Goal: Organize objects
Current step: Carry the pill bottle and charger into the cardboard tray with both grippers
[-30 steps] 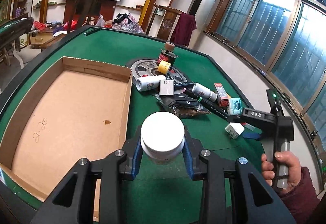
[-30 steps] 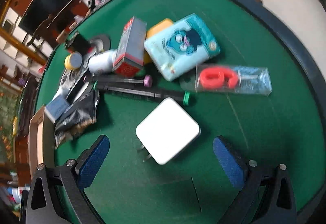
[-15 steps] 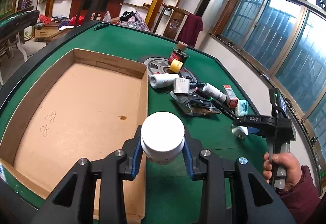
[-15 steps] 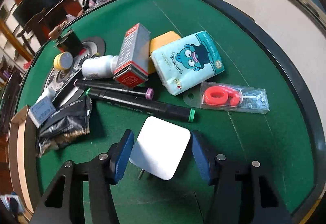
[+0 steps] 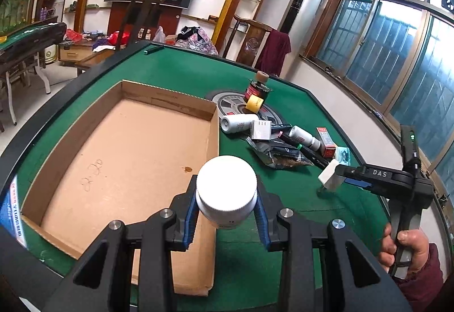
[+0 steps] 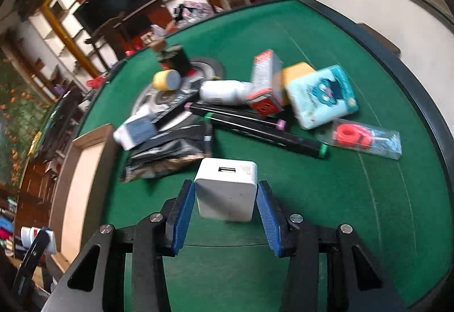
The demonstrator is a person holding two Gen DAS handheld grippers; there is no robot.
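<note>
Charger [image 6: 225,193], white, square, USB-ported

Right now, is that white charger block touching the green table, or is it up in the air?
Apart. The left wrist view shows the white charger lifted between the right gripper's closing jaws, its prongs hanging clear above the green table.

Each wrist camera looks steeply down along its fingers, close over the green table [image 5: 181,76]. Both views share the object pile [image 6: 227,102] near its right edge.
</note>
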